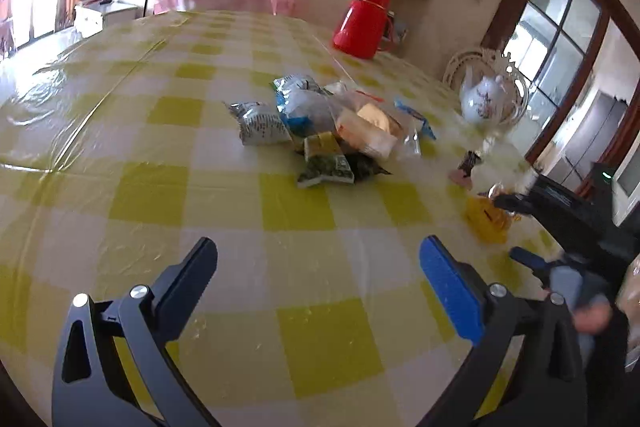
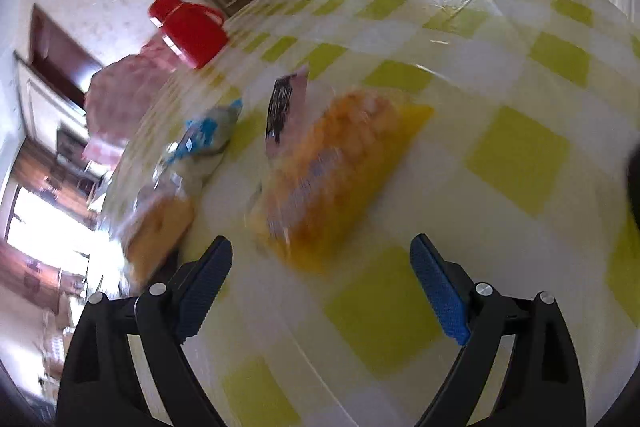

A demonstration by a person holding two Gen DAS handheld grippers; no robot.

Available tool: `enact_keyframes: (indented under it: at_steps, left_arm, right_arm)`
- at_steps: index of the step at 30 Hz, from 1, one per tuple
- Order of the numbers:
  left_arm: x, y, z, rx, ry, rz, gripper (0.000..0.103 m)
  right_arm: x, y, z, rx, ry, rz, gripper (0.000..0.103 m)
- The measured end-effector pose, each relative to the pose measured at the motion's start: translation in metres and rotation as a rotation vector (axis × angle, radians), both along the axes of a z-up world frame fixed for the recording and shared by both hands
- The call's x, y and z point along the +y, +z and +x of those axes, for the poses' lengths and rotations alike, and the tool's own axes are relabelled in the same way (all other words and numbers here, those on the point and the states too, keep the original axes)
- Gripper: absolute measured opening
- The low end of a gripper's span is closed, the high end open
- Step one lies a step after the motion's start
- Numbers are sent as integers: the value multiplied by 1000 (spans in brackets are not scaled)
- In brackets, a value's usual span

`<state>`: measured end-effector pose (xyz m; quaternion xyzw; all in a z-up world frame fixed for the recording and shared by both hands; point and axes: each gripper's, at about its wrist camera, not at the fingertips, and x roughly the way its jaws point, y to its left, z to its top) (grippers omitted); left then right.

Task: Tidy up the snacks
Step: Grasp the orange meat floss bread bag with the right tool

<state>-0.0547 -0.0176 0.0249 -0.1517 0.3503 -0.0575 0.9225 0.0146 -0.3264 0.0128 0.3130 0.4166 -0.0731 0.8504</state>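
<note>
Plainly both hand-held grippers, left [image 1: 318,269] and right [image 2: 322,267], gape empty (bare checked tablecloth [image 1: 224,187] beneath) before snack pile [image 1: 320,131].

snack pile [image 1: 320,127] mid table [image 1: 120,147], teapot [image 1: 486,101] right.

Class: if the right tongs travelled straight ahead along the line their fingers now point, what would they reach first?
Most likely the orange-yellow plastic snack packet, lying just ahead of the open right tongs on the yellow-and-white checked tablecloth. Motion blur makes the depth uncertain.
</note>
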Motion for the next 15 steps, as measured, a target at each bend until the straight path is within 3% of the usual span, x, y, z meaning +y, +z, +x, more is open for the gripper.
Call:
enact_keyframes:
  at_steps: [5,8,9,10,12,15]
  left_arm:
    - [-2,-1,2,19,-26,-8,101]
    - [-2,-1,1,21,-32,-8,101]
    - [-3,-1,1,23,-34,-8,101]
    - [-3,-1,1,23,-34,-9,101]
    - [-3,-1,1,22,-33,-8,101]
    - [-5,0,0,16,-37,-3,101]
  right_arm:
    - [14,1,40,79,2,-185,89]
    - [29,-2,47,104,113,-327,88]
    - [30,-2,43,85,150,-341,81]
    - [32,-1,33,53,208,-346,64]
    - [30,2,13,0,290,-346,52]
    - [25,8,-22,-75,379,-334,50]
